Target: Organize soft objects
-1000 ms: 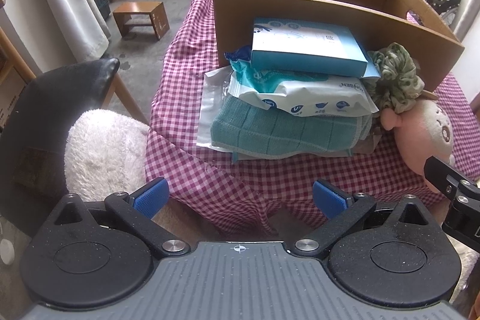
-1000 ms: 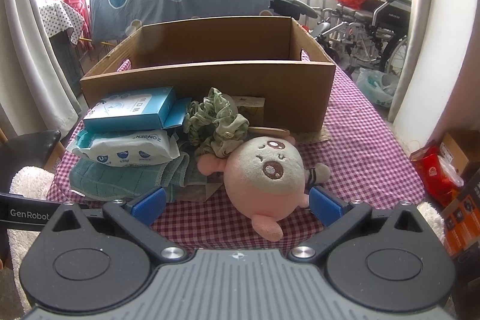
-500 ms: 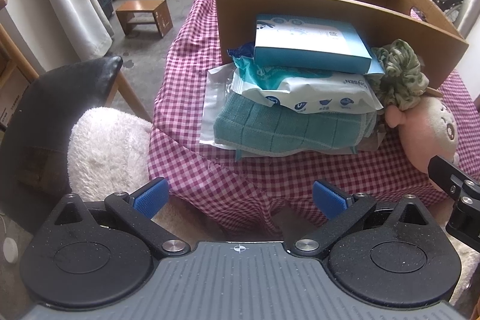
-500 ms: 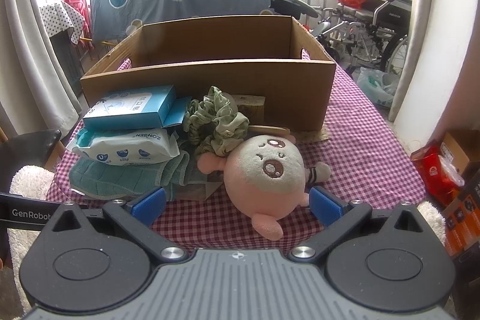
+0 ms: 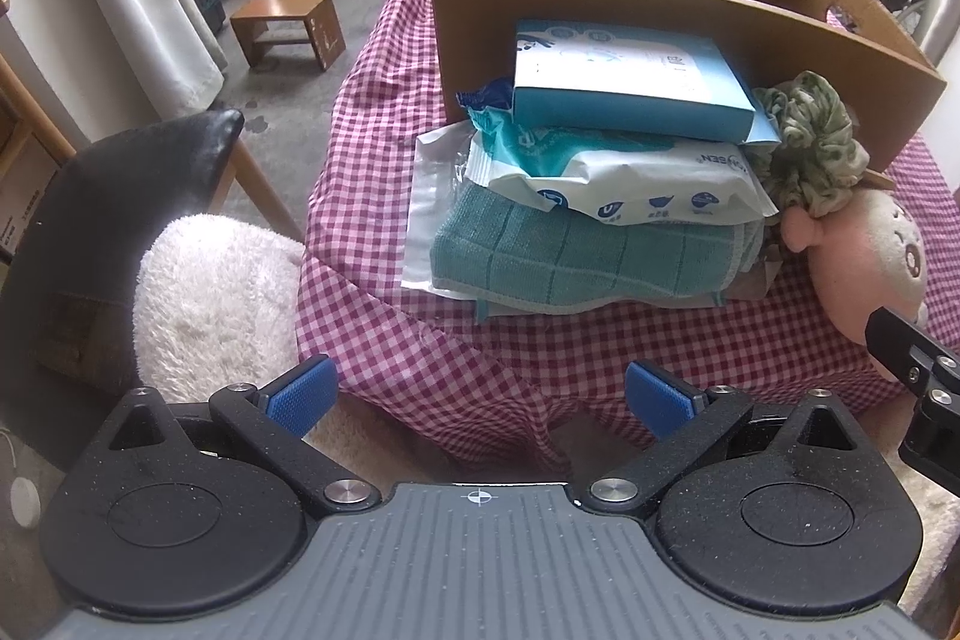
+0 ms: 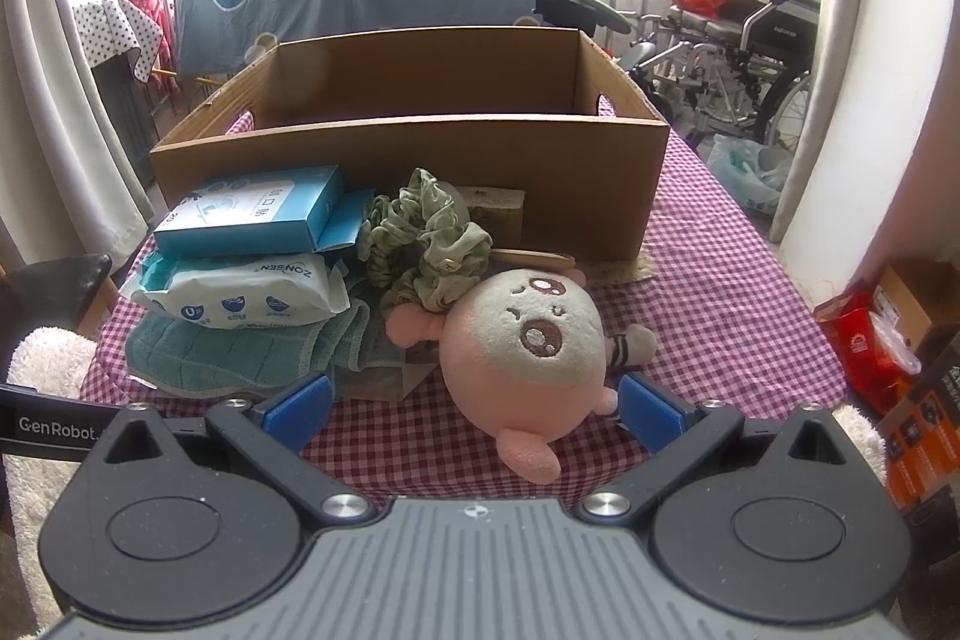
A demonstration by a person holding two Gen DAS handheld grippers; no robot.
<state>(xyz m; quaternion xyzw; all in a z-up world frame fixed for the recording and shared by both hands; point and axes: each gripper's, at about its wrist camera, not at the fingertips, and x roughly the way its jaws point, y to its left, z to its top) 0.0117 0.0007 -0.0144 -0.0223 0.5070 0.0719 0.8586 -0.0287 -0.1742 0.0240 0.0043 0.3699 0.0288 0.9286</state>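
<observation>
A pink plush toy (image 6: 528, 346) lies on the checked tablecloth (image 6: 708, 298), just ahead of my open right gripper (image 6: 474, 412). Behind the toy sits a green scrunchie (image 6: 426, 238). To the left is a stack: a blue box (image 6: 252, 214) on a white wipes pack (image 6: 240, 292) on a teal folded towel (image 6: 240, 358). An open cardboard box (image 6: 420, 154) stands behind them. My left gripper (image 5: 477, 397) is open and empty below the table's near edge, facing the same stack: blue box (image 5: 624, 82), wipes pack (image 5: 630, 178), towel (image 5: 576, 256), scrunchie (image 5: 810, 142), plush toy (image 5: 864, 268).
A black chair (image 5: 120, 196) with a white fluffy cushion (image 5: 210, 292) stands left of the table. A wooden stool (image 5: 288, 25) and shoes are on the floor beyond. A wheelchair (image 6: 750, 58) and boxes (image 6: 888, 334) are at the right.
The left gripper has shifted slightly, so the stack sits a little lower and nearer in its view. The right gripper has edged a little closer to the plush toy. Both stay open.
</observation>
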